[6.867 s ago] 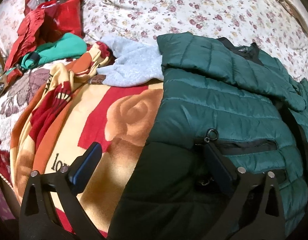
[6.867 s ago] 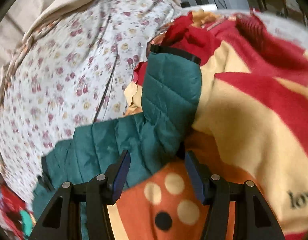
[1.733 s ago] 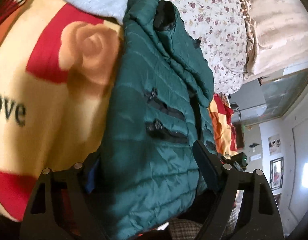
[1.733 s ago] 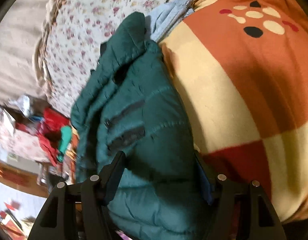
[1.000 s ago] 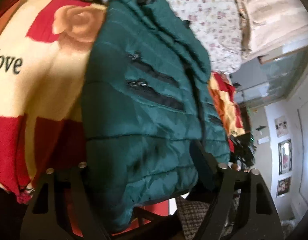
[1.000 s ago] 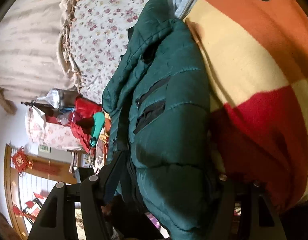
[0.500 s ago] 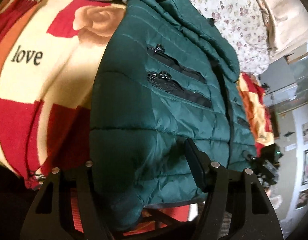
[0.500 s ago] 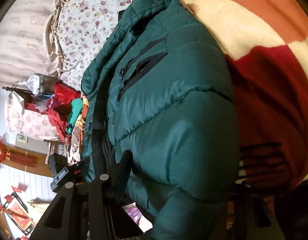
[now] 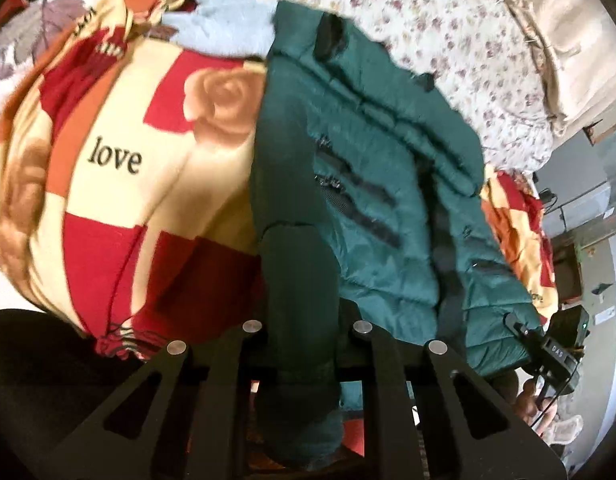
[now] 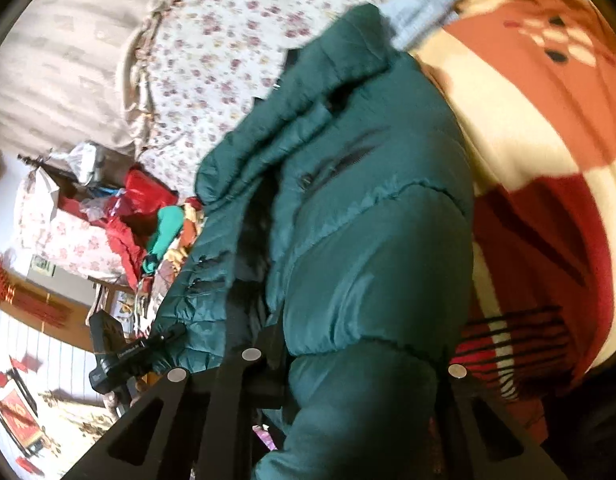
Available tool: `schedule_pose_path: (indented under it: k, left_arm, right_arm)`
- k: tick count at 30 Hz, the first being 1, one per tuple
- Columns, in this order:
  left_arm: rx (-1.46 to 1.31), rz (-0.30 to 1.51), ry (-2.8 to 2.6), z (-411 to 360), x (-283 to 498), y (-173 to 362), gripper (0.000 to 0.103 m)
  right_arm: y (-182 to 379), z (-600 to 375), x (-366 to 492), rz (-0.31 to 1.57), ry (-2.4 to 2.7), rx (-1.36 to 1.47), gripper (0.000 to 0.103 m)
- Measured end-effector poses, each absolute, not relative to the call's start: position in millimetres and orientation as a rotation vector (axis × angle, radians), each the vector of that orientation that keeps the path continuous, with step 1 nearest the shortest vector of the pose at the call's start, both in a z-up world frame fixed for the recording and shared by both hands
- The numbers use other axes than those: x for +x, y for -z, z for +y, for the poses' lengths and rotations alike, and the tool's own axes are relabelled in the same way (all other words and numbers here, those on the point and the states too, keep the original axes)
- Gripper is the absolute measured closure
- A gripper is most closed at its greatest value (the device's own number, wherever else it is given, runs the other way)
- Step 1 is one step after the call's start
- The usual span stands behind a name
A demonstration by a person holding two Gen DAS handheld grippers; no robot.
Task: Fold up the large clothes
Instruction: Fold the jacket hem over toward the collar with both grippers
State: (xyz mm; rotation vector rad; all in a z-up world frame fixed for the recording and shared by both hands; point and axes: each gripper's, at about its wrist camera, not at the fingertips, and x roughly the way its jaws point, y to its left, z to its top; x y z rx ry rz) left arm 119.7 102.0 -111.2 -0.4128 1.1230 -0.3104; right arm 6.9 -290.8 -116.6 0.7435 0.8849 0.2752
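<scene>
A dark green puffer jacket (image 9: 367, 184) lies on the bed over a red, cream and orange blanket (image 9: 120, 160). Its black zip pockets face up. My left gripper (image 9: 304, 320) is shut on the jacket's lower hem at its left corner; the fabric bunches between the fingers and hides the tips. In the right wrist view the jacket (image 10: 367, 240) fills the middle. My right gripper (image 10: 355, 360) is shut on the hem at the right corner, its tips buried in fabric. Each gripper shows at the edge of the other's view, on the hem.
A floral quilt (image 9: 407, 12) covers the back of the bed. A light blue garment (image 9: 224, 28) lies beside the jacket's collar. Red and teal clothes (image 10: 156, 216) are piled at the far left. The blanket's fringed edge (image 10: 515, 340) hangs over the near bedside.
Both grippers have closed on the jacket's hem, which bunches between the fingers. The hem is drawn toward the near edge of the bed and both views have tilted back.
</scene>
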Motion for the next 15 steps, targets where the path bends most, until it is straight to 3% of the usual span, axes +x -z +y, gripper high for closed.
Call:
schedule_pose_path:
  k: [15]
  left_arm:
    - [-0.495,1.055,0.394,124,38,69,0.091]
  right_arm:
    - [83,-275,-72,0.843,-0.335,0.689,0.085]
